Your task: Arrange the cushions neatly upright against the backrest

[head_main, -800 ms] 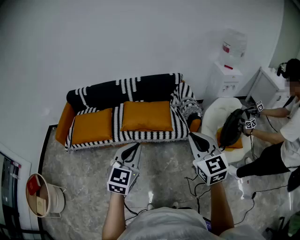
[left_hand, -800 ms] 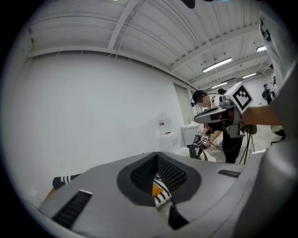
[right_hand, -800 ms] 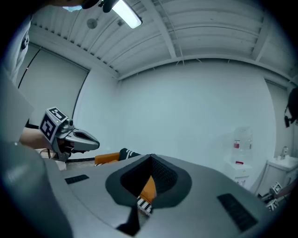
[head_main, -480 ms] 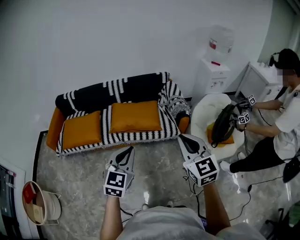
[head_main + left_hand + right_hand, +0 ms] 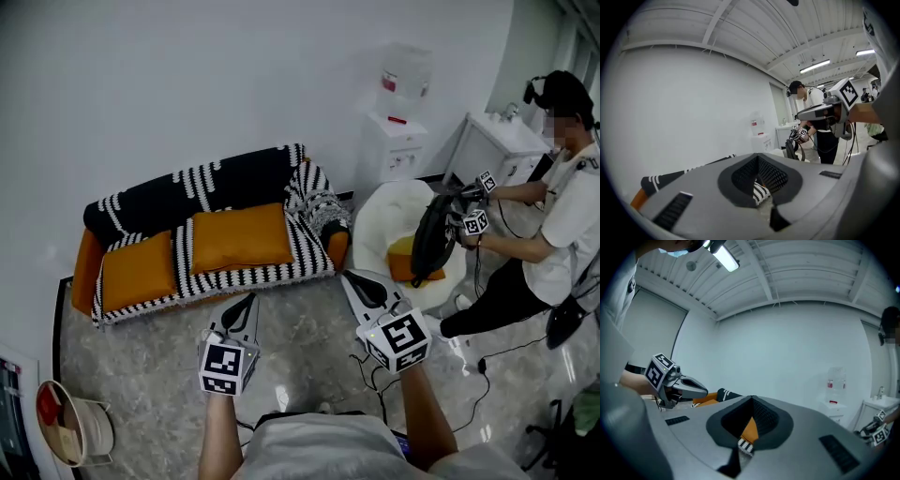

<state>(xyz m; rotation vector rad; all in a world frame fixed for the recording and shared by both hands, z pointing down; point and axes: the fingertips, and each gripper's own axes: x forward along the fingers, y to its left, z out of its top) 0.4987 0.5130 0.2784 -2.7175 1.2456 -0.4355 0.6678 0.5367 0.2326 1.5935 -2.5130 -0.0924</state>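
Two orange cushions lie flat on the seat of a sofa [image 5: 112, 202] draped in a black-and-white striped cover: one cushion [image 5: 139, 270] at the left, one cushion [image 5: 241, 238] in the middle. The backrest [image 5: 178, 192] behind them is bare. My left gripper [image 5: 249, 302] is shut and empty, held over the floor in front of the sofa. My right gripper [image 5: 349, 278] is also shut and empty, just off the sofa's right front corner. Neither touches a cushion. Through the right gripper's jaws [image 5: 750, 427] a sliver of orange cushion and striped cover shows.
A white round chair [image 5: 405, 225] with an orange cushion stands right of the sofa; another person [image 5: 553, 216] handles a black bag [image 5: 433, 239] there. A water dispenser [image 5: 394, 131] and white cabinet [image 5: 487, 150] stand along the wall. A waste bin [image 5: 70, 431] sits at the lower left. Cables [image 5: 370, 375] lie on the marble floor.
The head view has swung right, so the sofa slides left and down in the picture. Both grippers stay shut and keep their places in front of me.
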